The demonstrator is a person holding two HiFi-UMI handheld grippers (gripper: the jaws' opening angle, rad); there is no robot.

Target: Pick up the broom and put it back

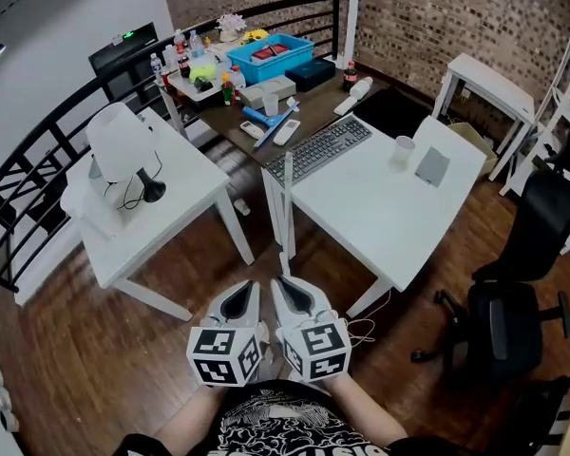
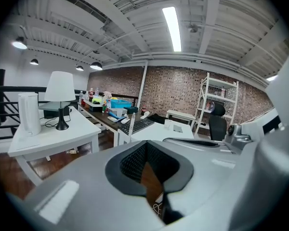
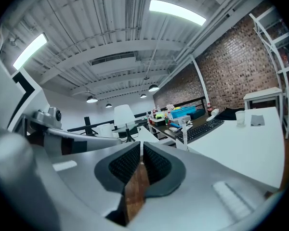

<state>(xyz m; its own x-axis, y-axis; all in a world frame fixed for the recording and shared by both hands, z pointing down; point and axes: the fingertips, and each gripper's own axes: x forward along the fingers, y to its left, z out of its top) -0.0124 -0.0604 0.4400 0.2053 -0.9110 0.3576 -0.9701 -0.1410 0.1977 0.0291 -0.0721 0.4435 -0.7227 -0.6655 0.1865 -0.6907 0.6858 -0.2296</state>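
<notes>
Broom [image 1: 288, 207], to judge by the slim white pole standing upright in the gap between two white tabletops, waits straight ahead of the person. Its top rises just above the keyboard's end, and its head cannot be made out. Such a pole should prove light and stiff, but smooth and apt to slip or swing. The surest hold looks to be square across the shaft, somewhat above its middle, where it stands free of the table edges.

Both claws hang low and side by side near the person's body, well apart from the pole. The left claw [image 1: 250, 291] and the right claw [image 1: 279, 289] each have their pads drawn together with nothing between them, only wooden floor showing through the slit.

By count, largest first:
- Three white tabletops: the middle tabletop [image 1: 380, 212], the left tabletop [image 1: 185, 183] and a small tabletop [image 1: 489, 76] by the brick wall.
- One dark tabletop [image 1: 315, 103], crowded with bottles and boxes.
- One black office chair [image 1: 513, 316].
- One pole.
- One white lamp [image 1: 122, 141].
- Two claws.
- One blue bin [image 1: 271, 57].
- One keyboard [image 1: 325, 146].
- One cup [image 1: 403, 150].
</notes>
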